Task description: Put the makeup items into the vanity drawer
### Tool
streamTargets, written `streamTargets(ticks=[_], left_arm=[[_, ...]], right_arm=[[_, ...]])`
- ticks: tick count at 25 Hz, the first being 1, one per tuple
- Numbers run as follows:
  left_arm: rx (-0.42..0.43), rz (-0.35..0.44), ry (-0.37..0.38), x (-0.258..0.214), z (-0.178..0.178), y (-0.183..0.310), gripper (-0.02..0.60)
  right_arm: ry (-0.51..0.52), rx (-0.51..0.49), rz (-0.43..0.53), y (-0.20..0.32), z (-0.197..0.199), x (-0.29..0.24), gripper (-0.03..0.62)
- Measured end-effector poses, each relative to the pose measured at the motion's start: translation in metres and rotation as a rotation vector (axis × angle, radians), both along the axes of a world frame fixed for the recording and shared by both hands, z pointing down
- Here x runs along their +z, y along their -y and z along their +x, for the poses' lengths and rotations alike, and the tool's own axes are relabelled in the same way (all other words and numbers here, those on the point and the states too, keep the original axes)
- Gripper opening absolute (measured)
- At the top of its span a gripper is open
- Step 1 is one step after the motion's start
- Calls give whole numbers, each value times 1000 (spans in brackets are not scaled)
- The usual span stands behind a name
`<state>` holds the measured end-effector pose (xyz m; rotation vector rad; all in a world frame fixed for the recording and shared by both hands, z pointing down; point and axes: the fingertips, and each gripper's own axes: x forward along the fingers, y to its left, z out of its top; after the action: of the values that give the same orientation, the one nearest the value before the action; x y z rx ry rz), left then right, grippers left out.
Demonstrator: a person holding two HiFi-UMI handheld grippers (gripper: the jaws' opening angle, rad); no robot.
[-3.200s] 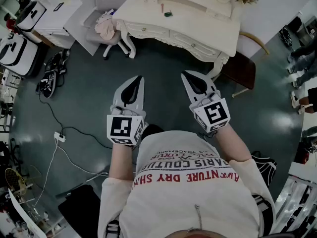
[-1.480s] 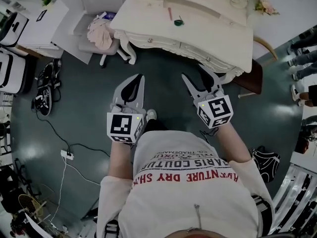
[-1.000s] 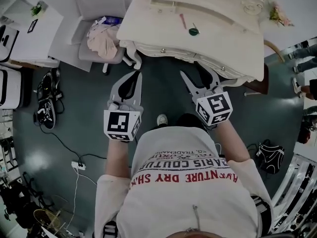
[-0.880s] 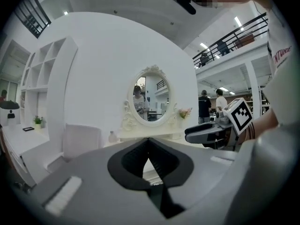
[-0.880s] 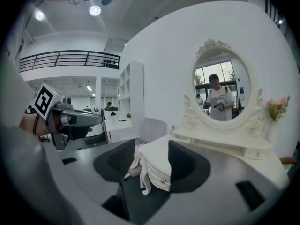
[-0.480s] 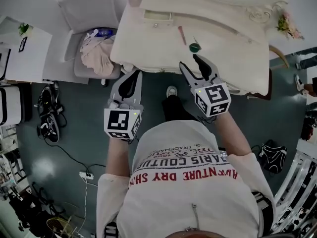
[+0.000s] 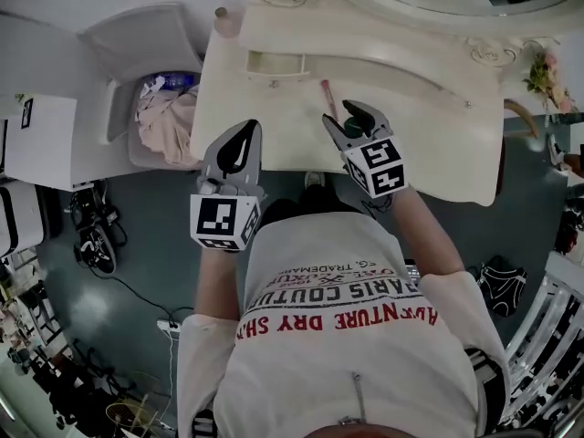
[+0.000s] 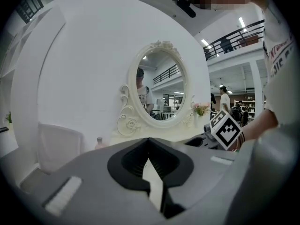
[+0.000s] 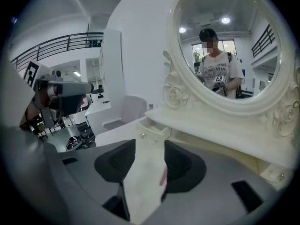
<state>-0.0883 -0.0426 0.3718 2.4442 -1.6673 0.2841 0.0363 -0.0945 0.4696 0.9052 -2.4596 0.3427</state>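
The makeup items, a pink pencil (image 7: 325, 97) and a small dark green round piece (image 7: 354, 123), lie on the vanity top (image 7: 429, 108), well apart from the small drawer (image 7: 276, 64) that stands pulled open at the back left. The right gripper (image 7: 347, 115) hovers over them with its jaws moderately apart and nothing clamped; the round piece seems to sit between its tips, though it is partly hidden. The left gripper (image 7: 246, 130) hangs at the front edge, tips together and empty.
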Motion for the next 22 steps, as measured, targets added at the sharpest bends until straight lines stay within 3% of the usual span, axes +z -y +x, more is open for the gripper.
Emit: streamTargets(ticks=[10, 15, 22], left_arm=[[95, -69, -27, 30, 16, 49, 9], [162, -116, -39, 44, 16, 70, 9], [243, -166, -51, 68, 7, 88, 9]], right_arm=[[-137, 46, -185, 27, 13, 74, 192], [-213, 114, -306, 35, 15, 111, 164], [-297, 190, -388, 41, 19, 140, 153]])
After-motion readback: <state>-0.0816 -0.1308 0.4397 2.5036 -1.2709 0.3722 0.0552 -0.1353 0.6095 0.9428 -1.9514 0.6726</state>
